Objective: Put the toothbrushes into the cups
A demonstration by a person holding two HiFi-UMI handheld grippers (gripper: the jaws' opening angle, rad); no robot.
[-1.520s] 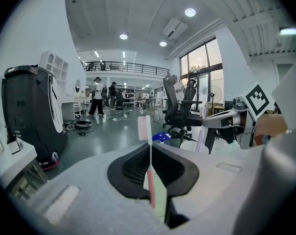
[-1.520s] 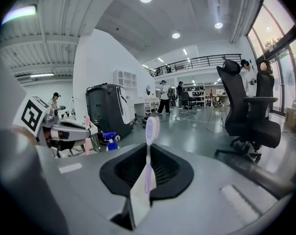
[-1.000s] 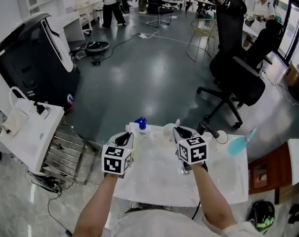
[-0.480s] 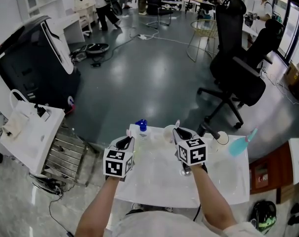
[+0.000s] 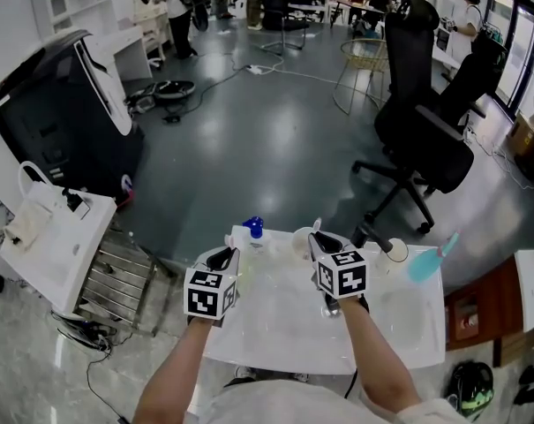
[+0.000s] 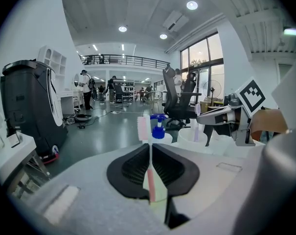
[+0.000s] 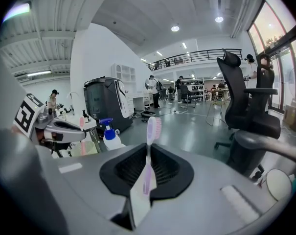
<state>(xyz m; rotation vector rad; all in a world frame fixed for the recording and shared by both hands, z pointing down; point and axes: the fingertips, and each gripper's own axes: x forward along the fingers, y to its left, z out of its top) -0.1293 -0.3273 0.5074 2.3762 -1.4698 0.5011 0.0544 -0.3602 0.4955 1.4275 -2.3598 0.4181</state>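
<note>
My left gripper (image 5: 222, 254) (image 6: 150, 148) is shut on a pink toothbrush (image 6: 144, 129), which stands upright with its bristle head above the jaws. My right gripper (image 5: 320, 236) (image 7: 148, 148) is shut on a lilac toothbrush (image 7: 152, 127), also head up. Both hang over the far part of the white table (image 5: 284, 325), side by side. A white cup (image 5: 300, 239) (image 6: 189, 138) stands between them at the far edge, just left of the right gripper's tip. In the right gripper view a pale cup (image 7: 84, 148) shows below the left gripper (image 7: 64, 126).
A blue-topped pump bottle (image 5: 252, 228) (image 6: 158, 129) (image 7: 108, 137) stands at the table's far edge. A teal spray bottle (image 5: 428, 260) and a small round dish (image 5: 394, 252) are at the right. A black office chair (image 5: 421, 140) stands beyond the table, and a metal rack (image 5: 116, 272) to the left.
Both grippers stay where they were, each still holding its toothbrush. Only people far back in the room have moved.
</note>
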